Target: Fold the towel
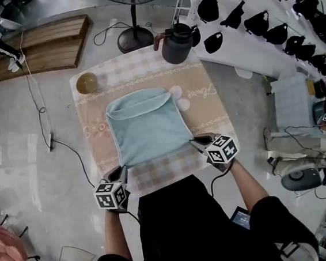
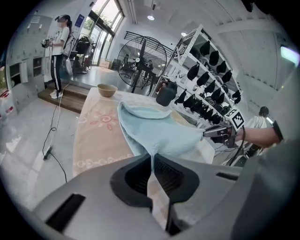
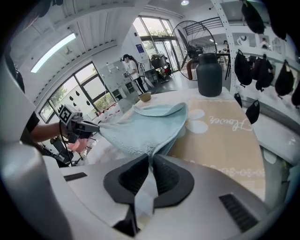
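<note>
My left claw [image 1: 122, 170] and right claw [image 1: 195, 143] each clamp a near corner of the towel [image 1: 145, 126]. Its long axis runs straight away from them across the tabletop [image 1: 145, 68].

light blue towel [image 1: 148, 127], pink checked tablecloth [image 1: 94, 140]

The tabletop [image 1: 138, 183] wears a pink patterned cloth [image 1: 98, 145]. A blue towel [image 1: 148, 128] lies just beyond both jaws, with a bowl [image 1: 87, 83] far left and a dark jug [image 1: 177, 43] far right.
</note>
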### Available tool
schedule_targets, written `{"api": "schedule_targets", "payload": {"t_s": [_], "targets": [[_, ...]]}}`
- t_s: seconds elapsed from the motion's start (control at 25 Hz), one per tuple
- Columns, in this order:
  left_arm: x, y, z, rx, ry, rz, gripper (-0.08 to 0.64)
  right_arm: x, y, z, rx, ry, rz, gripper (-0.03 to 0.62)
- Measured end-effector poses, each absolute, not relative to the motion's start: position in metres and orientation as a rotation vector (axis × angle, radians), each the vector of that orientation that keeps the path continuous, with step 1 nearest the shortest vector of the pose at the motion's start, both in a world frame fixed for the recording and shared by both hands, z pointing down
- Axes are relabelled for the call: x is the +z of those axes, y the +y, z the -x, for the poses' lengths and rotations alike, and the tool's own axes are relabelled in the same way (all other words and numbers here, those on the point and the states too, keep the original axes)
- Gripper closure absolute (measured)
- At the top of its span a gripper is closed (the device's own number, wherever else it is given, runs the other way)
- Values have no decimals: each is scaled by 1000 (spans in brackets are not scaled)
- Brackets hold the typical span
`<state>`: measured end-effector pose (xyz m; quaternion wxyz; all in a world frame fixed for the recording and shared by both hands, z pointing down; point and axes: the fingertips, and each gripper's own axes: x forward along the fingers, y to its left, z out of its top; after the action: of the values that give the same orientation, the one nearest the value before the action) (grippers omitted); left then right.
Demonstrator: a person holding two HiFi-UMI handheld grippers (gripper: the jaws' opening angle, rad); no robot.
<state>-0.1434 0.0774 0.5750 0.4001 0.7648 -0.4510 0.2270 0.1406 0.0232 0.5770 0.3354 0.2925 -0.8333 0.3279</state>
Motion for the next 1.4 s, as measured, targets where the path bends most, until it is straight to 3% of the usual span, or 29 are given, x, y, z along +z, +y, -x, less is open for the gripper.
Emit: {"api": "schedule_targets", "payload": {"t_s": [0.44, 0.76, 1.4], "targets": [[579, 103, 142, 571, -1117, -1902, 534, 579, 42, -142, 873, -2153, -783, 558], [554, 32, 158, 444, -1171, -1854, 534, 549, -20, -133, 847, -2199, -807, 558], [562, -101, 186, 529, -1303, -1811, 534, 549, -147, -110, 891, -2203, -776, 557]]}}
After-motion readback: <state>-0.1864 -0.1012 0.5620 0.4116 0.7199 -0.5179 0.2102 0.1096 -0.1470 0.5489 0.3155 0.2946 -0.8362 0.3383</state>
